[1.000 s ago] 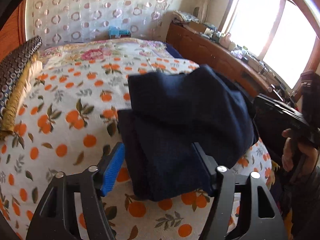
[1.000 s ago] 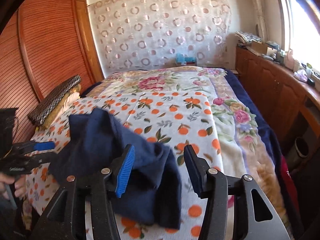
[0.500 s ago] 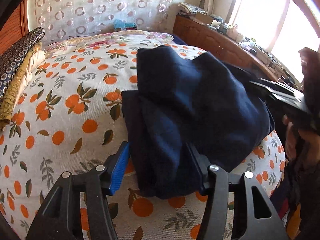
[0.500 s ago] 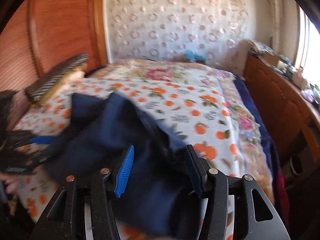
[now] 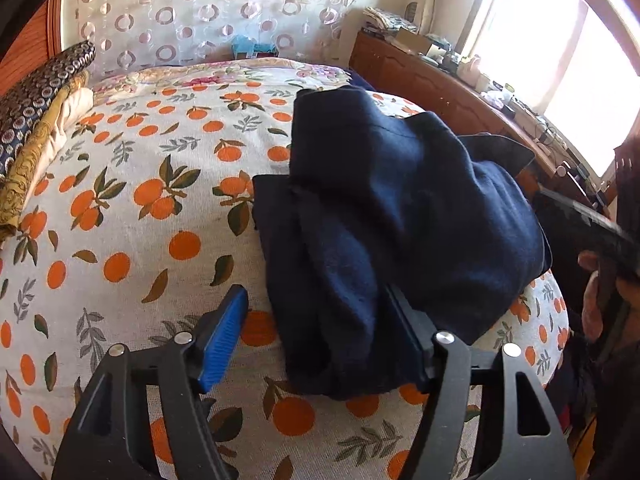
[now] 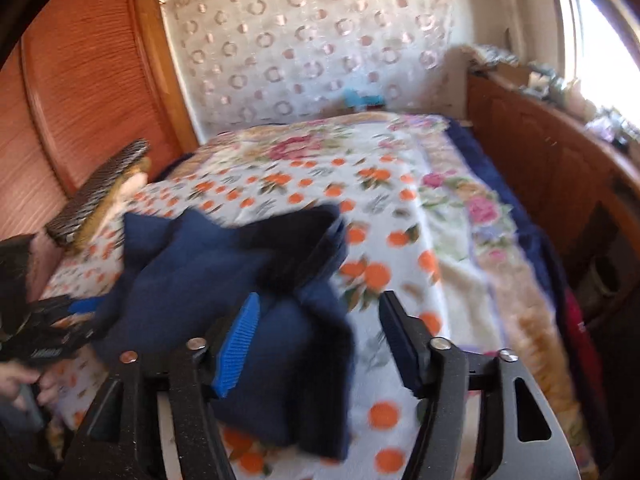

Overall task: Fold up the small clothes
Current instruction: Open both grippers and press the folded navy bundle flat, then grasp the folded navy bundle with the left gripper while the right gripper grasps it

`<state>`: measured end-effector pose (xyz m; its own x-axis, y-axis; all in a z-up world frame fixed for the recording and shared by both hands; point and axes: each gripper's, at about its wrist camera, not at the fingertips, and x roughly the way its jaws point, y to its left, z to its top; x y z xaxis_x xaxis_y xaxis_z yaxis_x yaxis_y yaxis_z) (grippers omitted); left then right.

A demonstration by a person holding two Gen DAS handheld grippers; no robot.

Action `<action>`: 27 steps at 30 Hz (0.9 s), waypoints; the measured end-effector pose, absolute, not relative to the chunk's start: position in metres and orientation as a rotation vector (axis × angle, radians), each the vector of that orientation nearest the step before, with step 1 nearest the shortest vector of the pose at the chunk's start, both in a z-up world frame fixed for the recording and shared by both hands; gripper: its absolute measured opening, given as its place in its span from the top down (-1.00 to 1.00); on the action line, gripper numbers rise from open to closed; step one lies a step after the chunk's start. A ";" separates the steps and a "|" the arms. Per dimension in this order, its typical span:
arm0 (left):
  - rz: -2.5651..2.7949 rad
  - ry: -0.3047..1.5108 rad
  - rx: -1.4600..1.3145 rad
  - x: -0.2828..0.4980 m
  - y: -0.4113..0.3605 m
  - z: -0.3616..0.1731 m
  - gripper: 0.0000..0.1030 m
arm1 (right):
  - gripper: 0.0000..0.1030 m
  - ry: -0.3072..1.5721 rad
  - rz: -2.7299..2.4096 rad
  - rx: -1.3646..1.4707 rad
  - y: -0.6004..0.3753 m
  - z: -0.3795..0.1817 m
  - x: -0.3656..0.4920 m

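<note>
- Left wrist view: we've got the bedspread [image 5: 120, 208] w/ its orange-fruit print filling the frame, and the navy garment [image 5: 392, 216] lying on it near the bed's near edge, folded into a lumpy stack of layers.
- Garment looks soft, thick-ish knit, light, zero stiffness. We'd say it'll slump and unfold if lifted by one layer only, so best to take it at a folded edge or a corner, through all layers.
- Right wrist view is blurred, but the same garment [image 6: 224, 280] sits low-left, one pointed corner sticking up.
- Left gripper [image 5: 316, 336]: jaws have just been opening, now spread. The garment's near end lies between them, against the right finger, but the blue pad [image 5: 224, 340] is clear of the cloth, so no pinch.
- Right gripper [image 6: 320, 344]: also just been opening, jaws spread. Cloth lies by the blue pad [image 6: 238, 344], apart from the other finger, so nothing's clamped as far as we can tell.
- Both grippers angle down toward the bed, side by side, w/ the person's hand [image 5: 596, 300] showing at the right edge.
</note>
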<state>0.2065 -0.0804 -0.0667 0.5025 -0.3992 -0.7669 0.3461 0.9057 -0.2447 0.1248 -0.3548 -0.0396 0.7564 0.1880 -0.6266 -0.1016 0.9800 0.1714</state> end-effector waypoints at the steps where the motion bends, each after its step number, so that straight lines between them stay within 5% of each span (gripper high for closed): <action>1: -0.453 0.946 -0.067 0.207 -0.080 -0.067 -0.41 | -0.41 0.706 0.168 0.132 -0.357 -0.041 0.125; 7: -0.453 0.950 -0.059 0.208 -0.081 -0.066 -0.47 | -0.57 0.784 0.156 0.128 -0.365 -0.059 0.144; 19: -0.475 0.932 -0.108 0.232 -0.080 -0.042 -0.47 | -0.57 0.798 0.183 0.141 -0.363 -0.066 0.165; 27: -0.506 1.000 -0.122 0.239 -0.092 -0.065 -0.47 | 0.01 0.789 0.257 0.175 -0.358 -0.068 0.156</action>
<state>0.2386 -0.0923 -0.0654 0.4355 -0.4603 -0.7736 0.3507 0.8783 -0.3251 0.1557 -0.3576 -0.0679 0.6760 0.2924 -0.6765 -0.1623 0.9545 0.2503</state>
